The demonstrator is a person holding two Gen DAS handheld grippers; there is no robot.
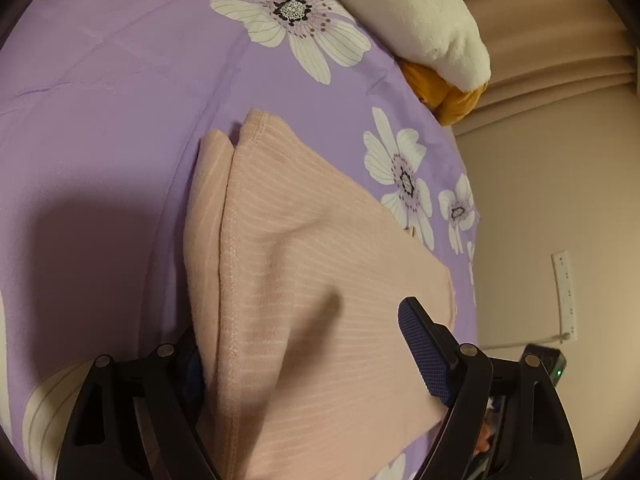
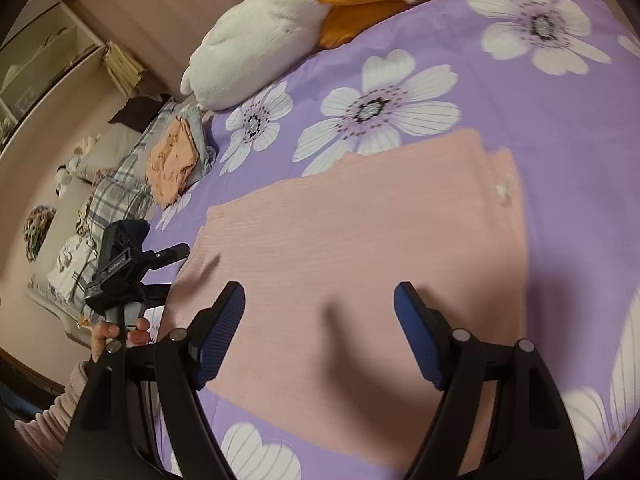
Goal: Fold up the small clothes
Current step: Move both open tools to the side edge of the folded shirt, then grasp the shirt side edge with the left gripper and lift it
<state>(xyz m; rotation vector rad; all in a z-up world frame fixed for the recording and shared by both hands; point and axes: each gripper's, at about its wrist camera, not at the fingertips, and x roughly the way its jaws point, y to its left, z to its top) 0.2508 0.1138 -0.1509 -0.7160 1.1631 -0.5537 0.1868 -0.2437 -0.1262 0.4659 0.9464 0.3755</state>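
Left gripper: the left gripper (image 1: 312, 344), black with blue ribbed pads, stands spread wide across the near end of the pale pink ribbed knit garment (image 1: 320, 280); its left pad is tucked behind the cloth's stitched edge and mostly hidden, so whether it touches is unclear. It grasps nothing.
Right gripper: the right gripper (image 2: 320, 332) hovers released above the garment's near half, both pads apart with cloth showing between them.
Garment position: it lies flat on the purple bedsheet printed with white flowers (image 2: 540, 128), already doubled, with a second layer peeking out along one long side.
Handling: judged light, soft and limp; the ribbed knit should stretch and sag, not slip. A pinch at a hemmed corner or along the stitched edge, through both layers, looks the surest hold.
Beyond the garment: a white plush toy with orange feet (image 2: 280, 28) sits at the sheet's far edge, well apart; a folded peach cloth (image 2: 172, 160) rests on a grey plaid blanket (image 2: 120, 192) beside the sheet.
Hard to tell: the garment type, its far corners and how many layers are stacked; the right view is motion-blurred.
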